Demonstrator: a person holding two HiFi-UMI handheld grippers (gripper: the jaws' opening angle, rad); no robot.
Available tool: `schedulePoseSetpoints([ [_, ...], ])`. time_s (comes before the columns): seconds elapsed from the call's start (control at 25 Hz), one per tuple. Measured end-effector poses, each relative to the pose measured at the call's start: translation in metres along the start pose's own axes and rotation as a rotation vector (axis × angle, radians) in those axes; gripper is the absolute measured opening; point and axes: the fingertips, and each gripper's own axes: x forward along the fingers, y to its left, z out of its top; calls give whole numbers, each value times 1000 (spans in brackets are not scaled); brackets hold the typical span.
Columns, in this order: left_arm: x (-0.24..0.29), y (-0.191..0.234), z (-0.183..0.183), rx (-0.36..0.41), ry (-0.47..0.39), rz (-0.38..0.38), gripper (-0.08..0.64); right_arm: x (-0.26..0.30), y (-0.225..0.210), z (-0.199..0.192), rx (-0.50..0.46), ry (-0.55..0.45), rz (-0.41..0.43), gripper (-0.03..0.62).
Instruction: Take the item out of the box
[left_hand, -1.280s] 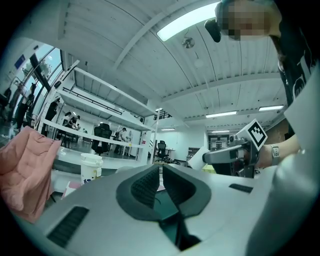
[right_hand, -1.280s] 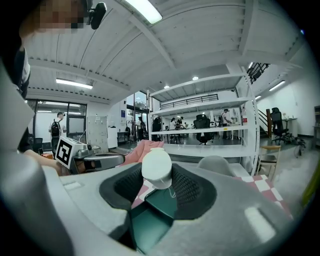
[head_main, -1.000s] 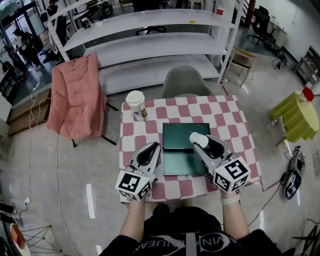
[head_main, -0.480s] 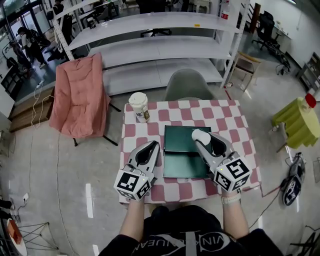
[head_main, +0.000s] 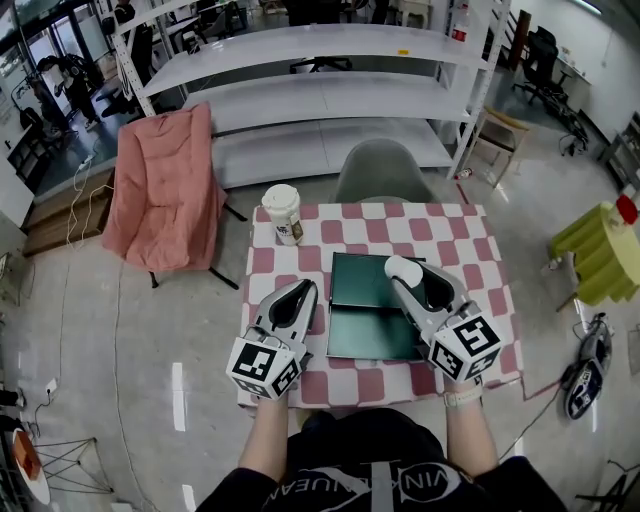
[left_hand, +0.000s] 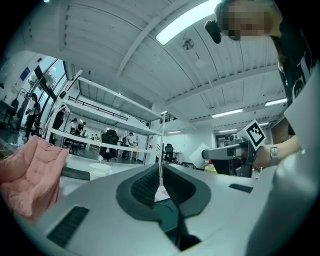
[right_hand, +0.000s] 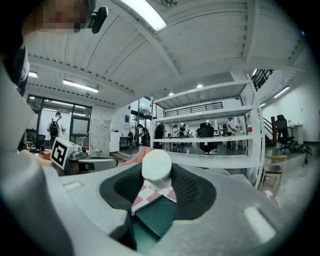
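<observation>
Table (head_main: 470, 240) before you, box (head_main: 365, 300) at its centre.
Cup (head_main: 284, 214) at the far left corner; chair (head_main: 378, 170) behind the table, shelves (head_main: 300, 90) beyond. Your left gripper (head_main: 303, 290) is left of the box; the right gripper (head_main: 405, 275) is over its right side, item (head_main: 397, 265) between the jaws.

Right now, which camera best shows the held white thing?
The right gripper view: the white cylinder sits large between the jaws. The head view shows it small; the left gripper view, barely if at all.

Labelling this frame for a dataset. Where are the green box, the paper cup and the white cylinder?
green box (head_main: 358, 280), head view, bare far half.
paper cup (head_main: 285, 217), head view, its side wall.
white cylinder (right_hand: 156, 169), right gripper view, its rounded end.
</observation>
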Motion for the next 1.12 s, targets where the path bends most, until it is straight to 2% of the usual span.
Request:
schedulePoseSetpoints([
  [0.64, 13, -8, -14, -22, 30, -14, 26, -5, -16, -8, 16, 15, -16, 173],
  [1.12, 13, -5, -17, -26, 39, -17, 26, -2, -13, -11, 28, 15, -3, 173],
])
